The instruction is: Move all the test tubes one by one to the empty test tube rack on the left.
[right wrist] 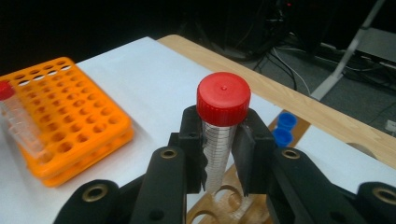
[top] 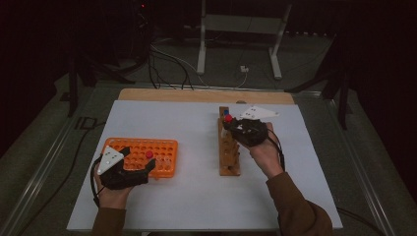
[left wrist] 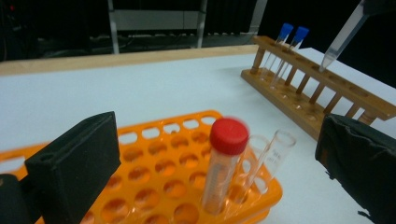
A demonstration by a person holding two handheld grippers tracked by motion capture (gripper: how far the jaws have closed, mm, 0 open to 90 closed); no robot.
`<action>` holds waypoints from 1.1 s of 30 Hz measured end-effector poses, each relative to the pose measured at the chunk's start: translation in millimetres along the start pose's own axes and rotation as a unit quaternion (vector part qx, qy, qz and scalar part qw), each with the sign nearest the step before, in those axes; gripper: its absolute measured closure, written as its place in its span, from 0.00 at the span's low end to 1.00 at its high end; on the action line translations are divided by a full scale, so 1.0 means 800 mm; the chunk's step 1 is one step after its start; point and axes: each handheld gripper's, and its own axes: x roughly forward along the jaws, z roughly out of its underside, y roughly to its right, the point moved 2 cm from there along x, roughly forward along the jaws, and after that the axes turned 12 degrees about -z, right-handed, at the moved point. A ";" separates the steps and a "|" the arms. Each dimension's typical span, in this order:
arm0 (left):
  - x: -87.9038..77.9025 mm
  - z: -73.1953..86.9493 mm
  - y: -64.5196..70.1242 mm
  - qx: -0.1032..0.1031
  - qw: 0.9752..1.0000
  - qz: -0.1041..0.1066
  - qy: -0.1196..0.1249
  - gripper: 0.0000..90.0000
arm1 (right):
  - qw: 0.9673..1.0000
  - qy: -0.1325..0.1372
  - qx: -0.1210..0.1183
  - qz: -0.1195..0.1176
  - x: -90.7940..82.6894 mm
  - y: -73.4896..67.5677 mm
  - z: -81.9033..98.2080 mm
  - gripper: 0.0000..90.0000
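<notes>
My right gripper (right wrist: 219, 154) is shut on a clear tube with a red cap (right wrist: 223, 98), held upright over the holes of the wooden rack (right wrist: 229, 200). From above, that gripper (top: 230, 124) hovers at the far end of the wooden rack (top: 228, 147), beside two blue-capped tubes (top: 225, 112). My left gripper (left wrist: 217, 154) stands wide open at the orange rack (left wrist: 163, 172), its jaws on either side of another red-capped tube (left wrist: 226, 158) standing in a front hole. The held tube's pointed tip (left wrist: 343, 37) hangs above the wooden rack (left wrist: 317, 93).
Two empty clear tubes (left wrist: 273, 154) stand in the orange rack beside the red-capped one. The orange rack (top: 140, 153) sits on the white table sheet (top: 196, 196) at left. A wooden table edge (top: 206, 96) runs along the back, with cables and a metal stand beyond.
</notes>
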 end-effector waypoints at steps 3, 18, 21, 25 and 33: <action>-0.002 -0.009 0.007 0.011 1.000 0.004 0.007 0.01 | 1.000 -0.001 -0.005 -0.009 0.000 -0.007 0.000 0.84; 0.019 -0.036 0.069 0.047 0.999 0.010 0.014 0.02 | 0.998 -0.003 -0.011 -0.060 0.006 -0.045 0.000 0.83; 0.025 -0.036 0.081 0.051 0.998 0.023 0.013 0.04 | 0.997 -0.003 -0.010 -0.071 0.009 -0.051 0.001 0.83; 0.032 -0.035 0.095 0.057 0.998 0.035 0.011 0.05 | 0.996 -0.008 -0.005 -0.087 0.016 -0.061 0.002 0.83; 0.045 -0.033 0.124 0.075 0.995 0.062 0.009 0.12 | 0.994 -0.011 -0.004 -0.110 0.025 -0.078 0.002 0.83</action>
